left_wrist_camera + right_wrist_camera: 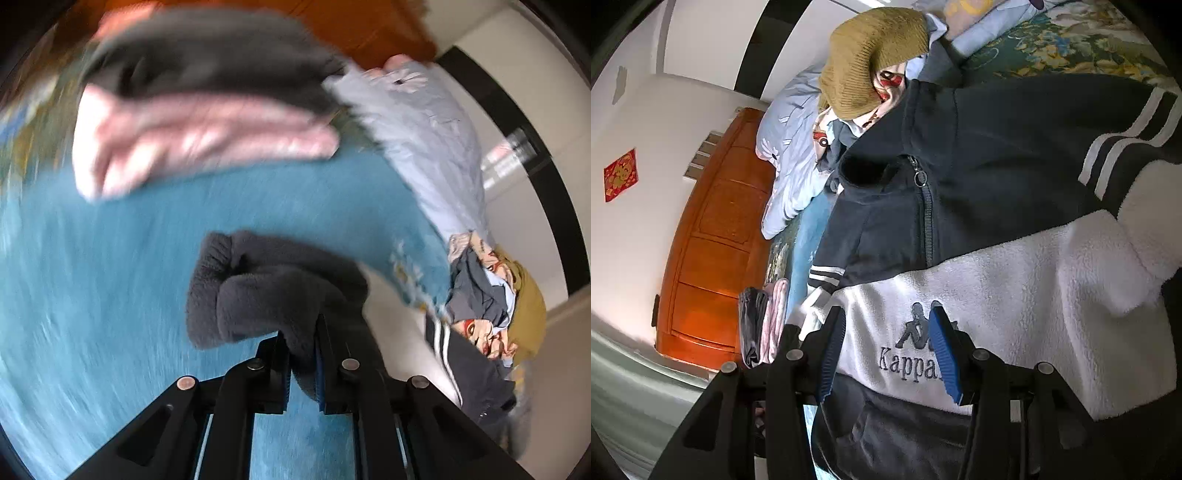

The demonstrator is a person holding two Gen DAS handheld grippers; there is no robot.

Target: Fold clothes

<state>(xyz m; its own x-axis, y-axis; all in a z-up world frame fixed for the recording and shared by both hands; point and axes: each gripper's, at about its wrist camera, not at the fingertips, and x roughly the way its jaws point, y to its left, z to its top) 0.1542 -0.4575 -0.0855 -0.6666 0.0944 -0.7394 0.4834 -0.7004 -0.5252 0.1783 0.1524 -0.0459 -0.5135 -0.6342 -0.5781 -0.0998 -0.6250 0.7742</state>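
Note:
A navy, white and grey fleece Kappa jacket (1015, 280) lies spread on the bed with its zip (925, 206) shut. My left gripper (301, 350) is shut on the jacket's grey fleece sleeve (266, 288) and holds it over the blue blanket (110, 295). My right gripper (886, 339) is open, its fingers either side of the Kappa logo (919, 332), just above the white chest panel. The jacket's striped navy part also shows in the left wrist view (469, 365).
A folded stack of grey (207, 55) and pink (192, 144) clothes lies at the bed's far side, also in the right wrist view (764, 325). A pile of unfolded clothes with a mustard knit (875, 55) lies beyond the jacket. A pale blue pillow (424, 133) and orange wooden headboard (713, 240) border the bed.

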